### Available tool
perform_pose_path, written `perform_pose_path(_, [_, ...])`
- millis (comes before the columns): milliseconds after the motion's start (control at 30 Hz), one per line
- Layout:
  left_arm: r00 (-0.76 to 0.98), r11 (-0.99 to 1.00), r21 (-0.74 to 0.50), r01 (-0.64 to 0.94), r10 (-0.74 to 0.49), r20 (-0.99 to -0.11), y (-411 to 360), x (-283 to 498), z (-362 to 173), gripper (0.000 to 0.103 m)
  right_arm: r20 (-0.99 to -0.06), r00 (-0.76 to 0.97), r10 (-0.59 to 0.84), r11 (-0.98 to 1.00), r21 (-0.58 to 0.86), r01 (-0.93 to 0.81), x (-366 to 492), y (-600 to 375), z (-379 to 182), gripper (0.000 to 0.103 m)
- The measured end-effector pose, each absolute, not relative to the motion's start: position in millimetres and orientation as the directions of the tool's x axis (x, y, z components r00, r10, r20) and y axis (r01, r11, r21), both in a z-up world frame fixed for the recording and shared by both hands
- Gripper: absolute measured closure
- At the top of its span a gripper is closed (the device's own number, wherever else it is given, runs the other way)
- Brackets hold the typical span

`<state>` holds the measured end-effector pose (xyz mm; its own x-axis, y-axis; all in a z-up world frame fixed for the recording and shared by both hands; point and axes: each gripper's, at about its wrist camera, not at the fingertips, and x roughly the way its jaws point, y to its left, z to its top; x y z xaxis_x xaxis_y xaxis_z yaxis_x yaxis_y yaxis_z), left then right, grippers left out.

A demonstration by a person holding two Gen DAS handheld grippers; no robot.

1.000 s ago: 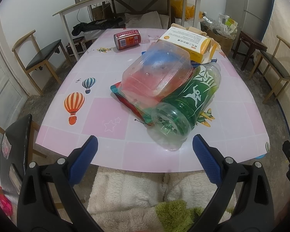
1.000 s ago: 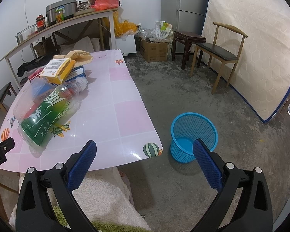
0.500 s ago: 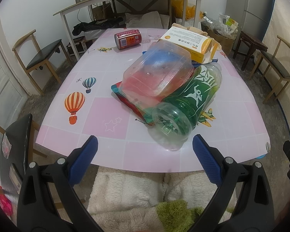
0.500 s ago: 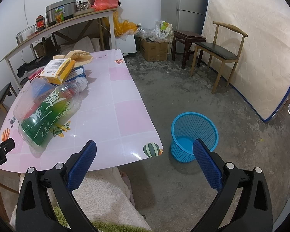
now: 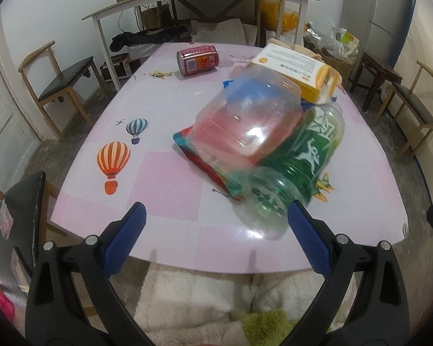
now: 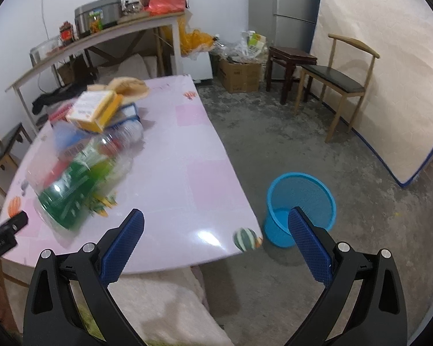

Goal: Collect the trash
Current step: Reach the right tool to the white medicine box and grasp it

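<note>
Both grippers are spread wide with nothing between the fingers. The left gripper hangs over the near edge of the pink desk, and the trash pile sits just ahead of it: a green-labelled plastic bottle lies on its side with its clear base almost at the right finger's tip, though I can't tell if they touch. A clear plastic jug leans on top of that bottle, with a colourful wrapper squashed under it. Further out past the fingers there's a yellow box on the pile and a red can lying on its side, well apart to the left. The right gripper points off the desk corner, the blue bin on the floor showing just above its right finger, pile off to the left and blurry.
</note>
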<state>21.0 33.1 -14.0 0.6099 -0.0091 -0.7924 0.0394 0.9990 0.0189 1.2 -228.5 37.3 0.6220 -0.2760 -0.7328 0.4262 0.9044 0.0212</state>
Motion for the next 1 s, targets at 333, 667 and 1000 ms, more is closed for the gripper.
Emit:
perform_pose_path(333, [0.606,1.000,-0.009,0.001,-0.008,-0.795,60.6,53.0,-10.8,0.009,-0.657,0.629,-0.416,0.887,-0.141,0.440,45.3,-206.8,61.8,0.006])
perform_pose_path(667, [0.669,0.995,-0.070,0.072,-0.100,-0.737,85.6,82.8,6.3,0.009,-0.496,0.833,-0.244,0.969,-0.109,0.220,69.3,-185.0,110.2,0.006])
perform_pose_path(1000, [0.718,0.949,-0.216,0.229,-0.314,-0.622,94.0,94.3,3.4,0.009,-0.628,0.763,0.155,0.988,0.094,-0.123,161.4,-188.7,123.2,0.006])
